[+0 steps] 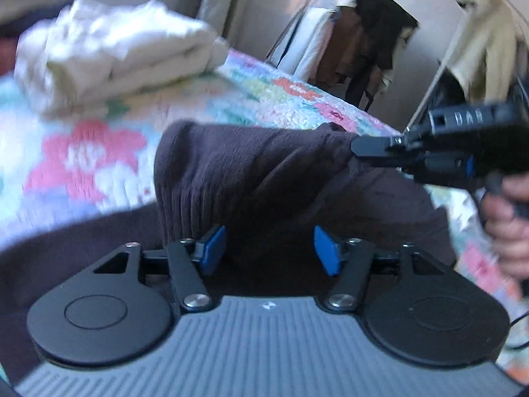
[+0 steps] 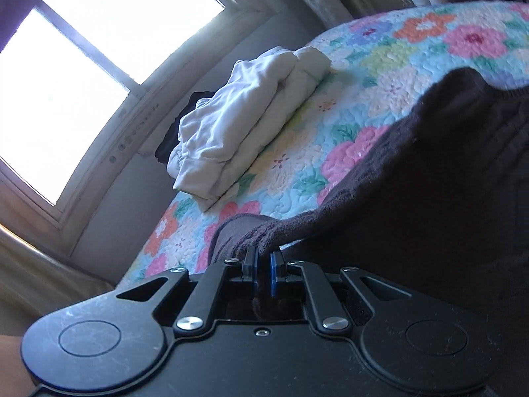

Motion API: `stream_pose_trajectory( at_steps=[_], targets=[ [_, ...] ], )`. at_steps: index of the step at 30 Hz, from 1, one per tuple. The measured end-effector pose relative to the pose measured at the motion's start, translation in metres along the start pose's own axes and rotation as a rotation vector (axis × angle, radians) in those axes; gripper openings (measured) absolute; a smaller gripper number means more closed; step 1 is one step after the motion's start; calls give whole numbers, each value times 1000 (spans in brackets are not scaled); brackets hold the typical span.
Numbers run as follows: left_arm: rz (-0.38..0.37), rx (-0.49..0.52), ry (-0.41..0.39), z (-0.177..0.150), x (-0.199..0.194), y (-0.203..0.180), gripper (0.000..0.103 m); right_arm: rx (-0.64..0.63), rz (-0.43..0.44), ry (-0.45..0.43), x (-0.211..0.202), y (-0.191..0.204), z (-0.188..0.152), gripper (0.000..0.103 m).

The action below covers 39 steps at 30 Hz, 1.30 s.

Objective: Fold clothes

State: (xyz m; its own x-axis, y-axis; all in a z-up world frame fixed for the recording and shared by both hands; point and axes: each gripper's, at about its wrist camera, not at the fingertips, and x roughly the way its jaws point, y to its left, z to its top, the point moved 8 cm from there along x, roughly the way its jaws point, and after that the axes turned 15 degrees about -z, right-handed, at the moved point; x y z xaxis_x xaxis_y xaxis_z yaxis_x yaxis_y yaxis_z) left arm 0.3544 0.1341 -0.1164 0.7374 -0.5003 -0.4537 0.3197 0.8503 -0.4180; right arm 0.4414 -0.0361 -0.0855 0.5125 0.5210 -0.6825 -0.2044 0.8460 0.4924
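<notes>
Floral quilt, right gripper jaws clamping dark sweater, left gripper jaws apart

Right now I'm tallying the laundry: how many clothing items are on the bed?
2 plainly visible: a dark knit garment up front, pinched by the right claw, and a folded white garment further back on the floral quilt. A dark shape behind the white one is unclear.

L gripper jaws apart over dark sweater; R gripper pinching it.
</notes>
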Motion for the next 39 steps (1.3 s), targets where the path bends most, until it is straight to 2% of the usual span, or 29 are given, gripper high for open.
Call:
stream_pose_trajectory(
  at_steps=[3,6,7,11,13,15,16,17,18,19,20,21,25,26,28,30,32,35,36,37,38,39],
  targets=[
    [23,142,1,7,-6,-22,74,16,3,-10,-7,0,3,9],
    [15,184,-26,14,-9,-31,78,30,31,-19,-17,5,8,3],
    [13,173,-26,14,-9,-31,78,25,39,-14,-22,9,10,3],
    [21,125,21,3,7,-16,82,-112,-83,-34,-31,16,9,3],
    [79,123,61,-4,20,-2,82,-113,-120,-20,-24,7,4,4],
    [125,138,69,-8,32,8,81,-64,-134,17,-11,-8,-4,8],
    [139,157,63,-8,33,10,76,-36,-142,33,-3,-16,-8,8],
    [149,183,52,-7,33,11,51,-9,-151,48,4,-24,-11,8],
    [164,220,55,-7,33,11,40,12,-166,62,12,-32,-14,11],
    [178,247,63,-5,32,11,27,31,-182,76,20,-40,-16,19],
    [191,267,68,-3,30,11,21,47,-197,81,27,-47,-16,24],
    [203,286,73,-1,28,11,20,63,-210,84,33,-53,-15,35],
    [134,206,61,1,29,20,18,128,-208,66,44,-72,2,44],
    [133,212,66,-1,32,21,18,144,-192,54,45,-74,8,47],
    [141,226,65,-2,34,22,17,159,-156,34,50,-75,19,58],
    [148,237,61,-3,35,22,16,136,-176,32,59,-75,26,62],
    [149,237,41,1,32,21,15,103,-230,25,70,-78,33,62],
    [172,245,-22,13,20,19,14,136,-267,18,88,-92,42,62],
    [183,240,-53,18,15,20,14,151,-238,25,93,-94,45,55],
    [189,232,-79,23,10,21,14,154,-182,45,98,-91,46,27],
    [192,223,-101,28,5,23,14,133,-116,74,102,-84,47,12],
    [195,214,-124,33,0,25,14,77,-116,62,102,-75,47,13]
  ],
)
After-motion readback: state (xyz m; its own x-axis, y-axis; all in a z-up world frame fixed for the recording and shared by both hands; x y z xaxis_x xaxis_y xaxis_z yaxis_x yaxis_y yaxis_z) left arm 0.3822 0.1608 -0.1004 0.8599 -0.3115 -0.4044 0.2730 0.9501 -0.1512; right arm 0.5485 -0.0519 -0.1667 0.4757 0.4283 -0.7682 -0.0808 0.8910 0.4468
